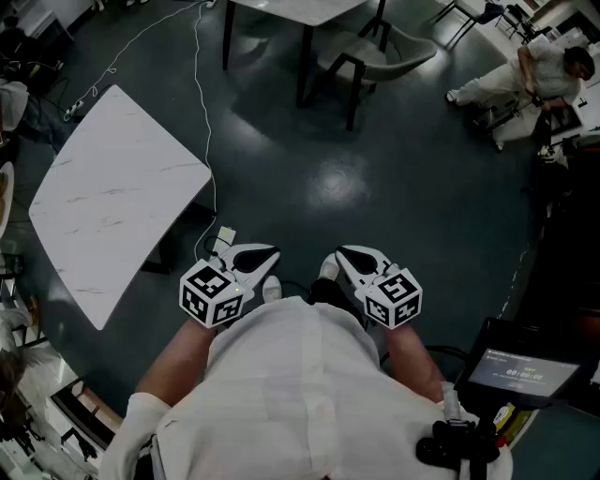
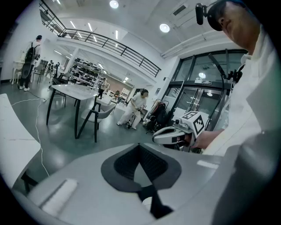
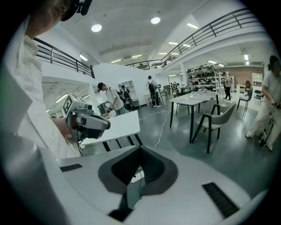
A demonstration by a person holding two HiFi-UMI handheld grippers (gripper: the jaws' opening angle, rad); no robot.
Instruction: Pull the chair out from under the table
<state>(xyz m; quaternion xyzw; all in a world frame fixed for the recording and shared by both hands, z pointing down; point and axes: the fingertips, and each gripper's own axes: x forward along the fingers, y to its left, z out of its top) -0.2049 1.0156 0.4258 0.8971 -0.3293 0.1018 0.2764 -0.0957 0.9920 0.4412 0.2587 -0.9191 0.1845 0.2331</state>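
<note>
Grey-shelled on black legs, the chair point(image 1: 380, 52) sits tucked at the far tabletop point(image 1: 300, 7), probably stiff and light, so grip its backrest rim; your left gripper point(image 1: 262, 255) and right gripper point(image 1: 345, 255) have their jaws closed on nothing.

At twelve o'clock the head view's edge cuts off the white-topped black-legged table point(image 1: 300, 9), and the dark flat screen point(image 1: 520, 370) at four o'clock is unreadable.

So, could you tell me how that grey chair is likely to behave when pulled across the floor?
The chair looks rigid, a moulded shell on thin black legs, so probably fairly light. On the glossy floor it should slide, though a high pull might tip it.
</note>
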